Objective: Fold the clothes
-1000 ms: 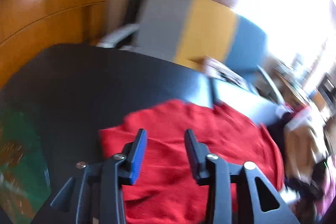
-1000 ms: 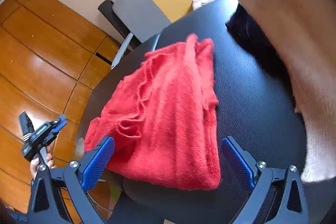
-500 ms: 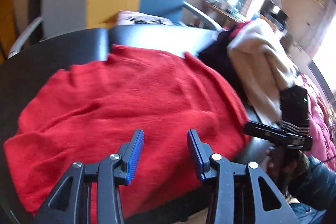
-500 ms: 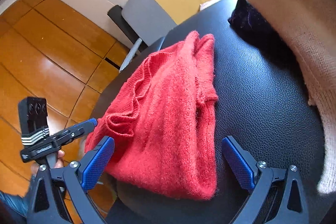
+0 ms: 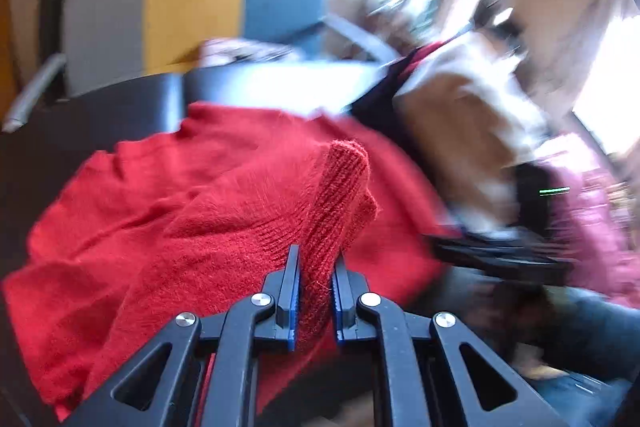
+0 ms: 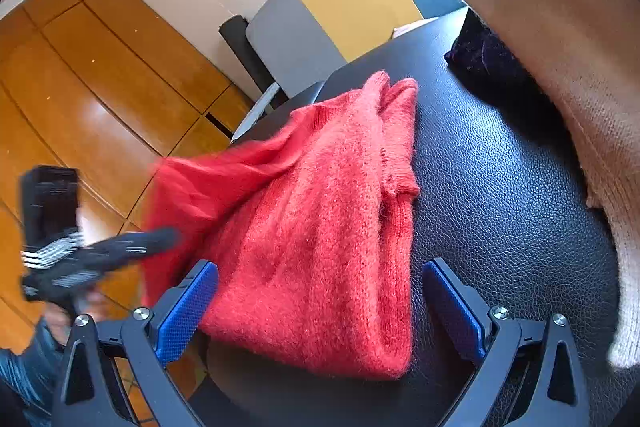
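Strong daylight floods in from windows at the top and right of the left wrist view, blowing out to plain white and glaring off the far edge of the black table (image 5: 280, 83). Motion blur smears that view's right half, while the red sweater (image 5: 224, 211) near the lens stays fairly sharp. The right wrist view is evenly lit and crisp, apart from the blurred left gripper (image 6: 172, 239); both bend at the edges into dark corners.
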